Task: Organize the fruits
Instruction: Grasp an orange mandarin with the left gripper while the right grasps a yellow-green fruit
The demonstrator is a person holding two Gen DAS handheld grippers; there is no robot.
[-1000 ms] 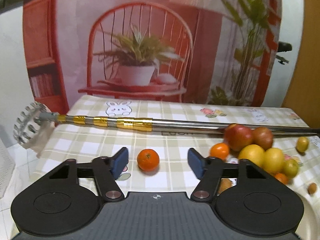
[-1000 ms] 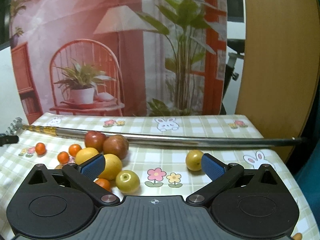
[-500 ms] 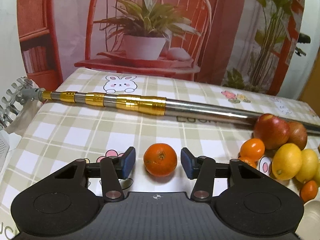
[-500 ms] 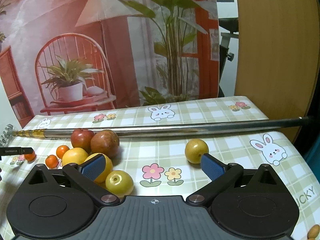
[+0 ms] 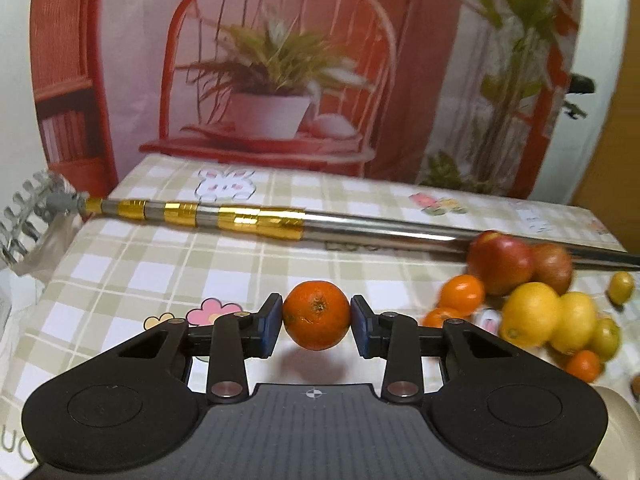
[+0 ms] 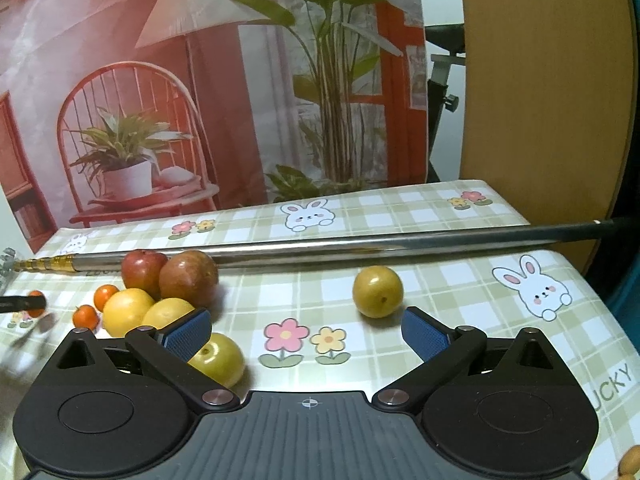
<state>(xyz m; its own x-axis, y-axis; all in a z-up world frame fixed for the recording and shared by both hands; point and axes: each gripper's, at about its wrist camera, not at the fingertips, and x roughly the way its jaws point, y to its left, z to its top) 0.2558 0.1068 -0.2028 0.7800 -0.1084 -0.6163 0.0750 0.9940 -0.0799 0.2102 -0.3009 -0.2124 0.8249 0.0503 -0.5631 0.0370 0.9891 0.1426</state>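
My left gripper (image 5: pixel 316 322) is shut on a small orange tangerine (image 5: pixel 317 314) and holds it just above the checked tablecloth (image 5: pixel 132 272). To its right lies a pile of fruit: a red apple (image 5: pixel 500 266), two lemons (image 5: pixel 530 314) and small tangerines (image 5: pixel 462 291). My right gripper (image 6: pixel 306 330) is open and empty above the cloth. A yellow-green plum (image 6: pixel 377 291) lies just beyond it, between the fingers. Another plum (image 6: pixel 222 360) lies by its left finger. The held tangerine also shows at the far left of the right wrist view (image 6: pixel 36 302).
A long telescopic metal rod (image 5: pixel 360 230) with gold bands and a comb-like end (image 5: pixel 24 212) lies across the table behind the fruit. It also shows in the right wrist view (image 6: pixel 360 246). A printed backdrop stands behind the table. A wooden board (image 6: pixel 540 92) stands at the right.
My left gripper has closed on the tangerine and lifted it slightly off the cloth. My right gripper has drifted a little toward the lone plum and stays open.
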